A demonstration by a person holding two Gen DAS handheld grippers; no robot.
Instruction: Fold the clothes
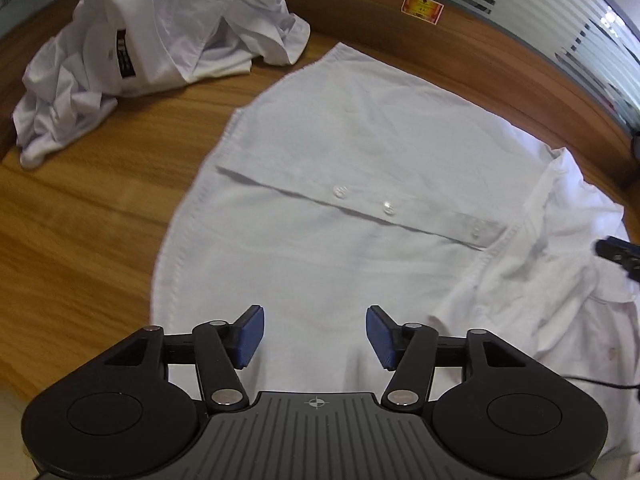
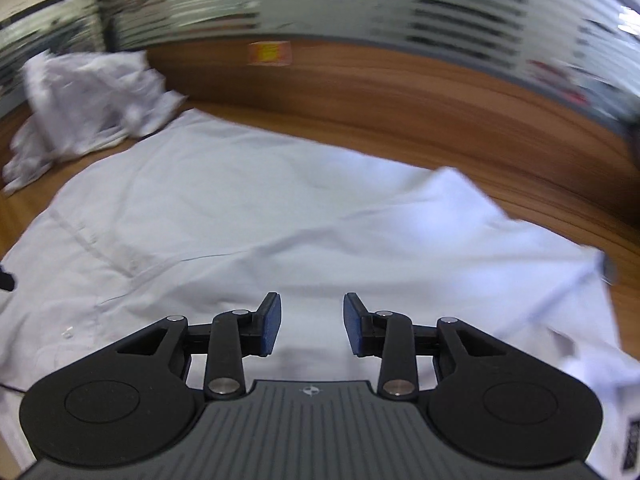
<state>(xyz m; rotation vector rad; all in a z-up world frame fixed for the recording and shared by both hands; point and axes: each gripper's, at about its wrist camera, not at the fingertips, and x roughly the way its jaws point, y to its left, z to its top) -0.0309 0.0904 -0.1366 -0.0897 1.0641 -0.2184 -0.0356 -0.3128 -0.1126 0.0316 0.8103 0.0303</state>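
Note:
A white button-up shirt (image 1: pixel 344 168) lies spread flat on the wooden table (image 1: pixel 80 220), its button placket running across the middle and its collar end bunched at the right. My left gripper (image 1: pixel 315 334) is open and empty just above the shirt's near part. In the blurred right wrist view the same shirt (image 2: pixel 280 208) fills the middle. My right gripper (image 2: pixel 312 322) is open and empty over the cloth. The tip of the right gripper shows at the right edge of the left wrist view (image 1: pixel 618 252).
A crumpled pile of white shirts (image 1: pixel 160 40) lies at the back left of the table; it also shows in the right wrist view (image 2: pixel 88 96). A wooden raised edge (image 1: pixel 480 40) with an orange sticker (image 1: pixel 423 8) borders the far side, below striped glass.

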